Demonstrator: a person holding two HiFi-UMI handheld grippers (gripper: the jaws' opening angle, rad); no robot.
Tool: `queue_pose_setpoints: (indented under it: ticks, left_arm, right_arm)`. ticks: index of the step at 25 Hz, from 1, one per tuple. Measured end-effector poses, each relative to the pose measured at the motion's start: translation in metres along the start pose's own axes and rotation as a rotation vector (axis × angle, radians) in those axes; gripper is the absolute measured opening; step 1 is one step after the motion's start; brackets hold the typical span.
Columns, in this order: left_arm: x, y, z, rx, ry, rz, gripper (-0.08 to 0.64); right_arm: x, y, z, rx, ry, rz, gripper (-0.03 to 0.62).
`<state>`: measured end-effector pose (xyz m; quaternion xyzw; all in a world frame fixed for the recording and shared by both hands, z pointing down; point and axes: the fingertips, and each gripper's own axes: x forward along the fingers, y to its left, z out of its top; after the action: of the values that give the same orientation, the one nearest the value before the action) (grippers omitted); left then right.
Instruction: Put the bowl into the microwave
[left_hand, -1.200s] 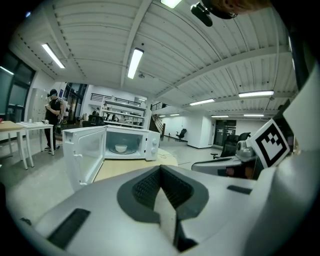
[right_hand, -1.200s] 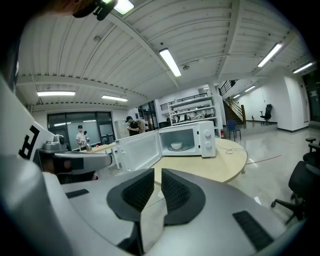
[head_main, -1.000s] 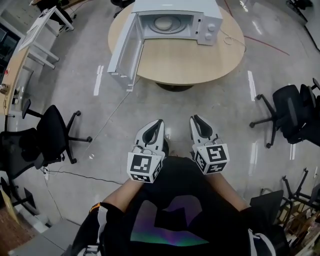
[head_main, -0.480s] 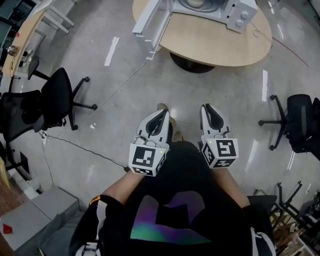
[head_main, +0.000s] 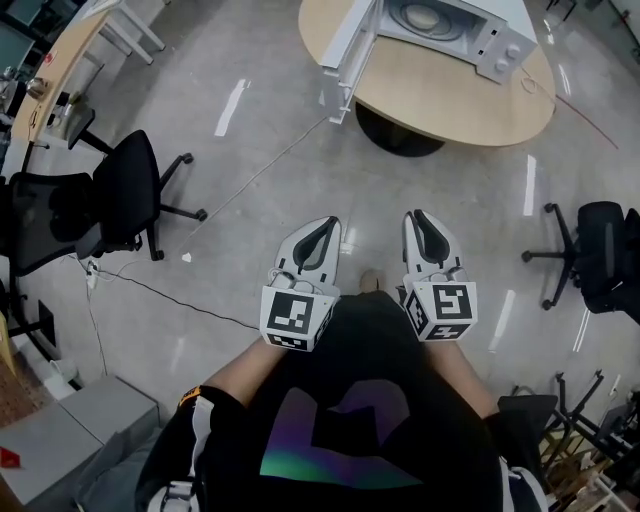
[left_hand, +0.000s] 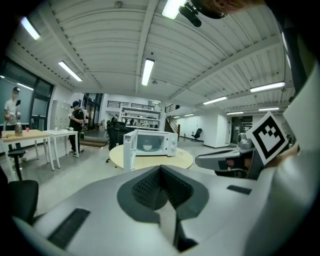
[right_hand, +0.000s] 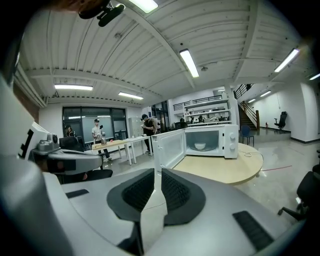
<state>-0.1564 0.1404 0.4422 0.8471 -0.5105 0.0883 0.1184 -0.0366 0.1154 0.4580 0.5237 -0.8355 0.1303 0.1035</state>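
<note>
— Grippers first: how many, and how do the fingers stand?
— Two. The left gripper (head_main: 326, 228) and the right gripper (head_main: 420, 222) are held side by side, close to the person's body, above the grey polished floor (head_main: 260, 170). The left one's dark ribbed fingers (left_hand: 145, 187) are pressed together. The right one's fingers (right_hand: 177, 192) are drawn together too, leaving only a thin slit with nothing in it.
— And the task's things?
— One small white bowl (right_hand: 200, 146), one white microwave oven (right_hand: 227, 135), and one round light-wood surface (head_main: 450, 90) that carries the oven.
— Where is the bowl, and which way does it point?
— It sits inside the oven's cavity, upright with its mouth up. It is round, so no long axis shows. The oven's long side lies across the surface and its opening faces the person. Its single door (head_main: 345, 55) is swung wide at the left.
— What does the oven hold?
— The bowl, as far as the views show. Both grippers are well apart from the surface.
— Round about?
— Black office chairs (head_main: 130, 185) stand on both sides. Three people (right_hand: 96, 131) stand by desks at the back.
</note>
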Motion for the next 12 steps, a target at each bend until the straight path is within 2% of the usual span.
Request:
queue_pose_setpoints:
  ticks: [4, 8, 12]
  left_arm:
    - [-0.048, 0.056, 0.004, 0.025, 0.004, 0.039, 0.048]
    - [-0.096, 0.117, -0.007, -0.002, 0.029, 0.101, 0.048]
    - [-0.137, 0.161, -0.016, -0.010, 0.020, 0.156, 0.048]
  right_arm:
    - [0.019, 0.066, 0.002, 0.009, 0.002, 0.026, 0.058]
    - [0.042, 0.140, -0.003, -0.008, 0.027, 0.084, 0.058]
    - [0.056, 0.199, -0.015, -0.028, 0.057, 0.143, 0.058]
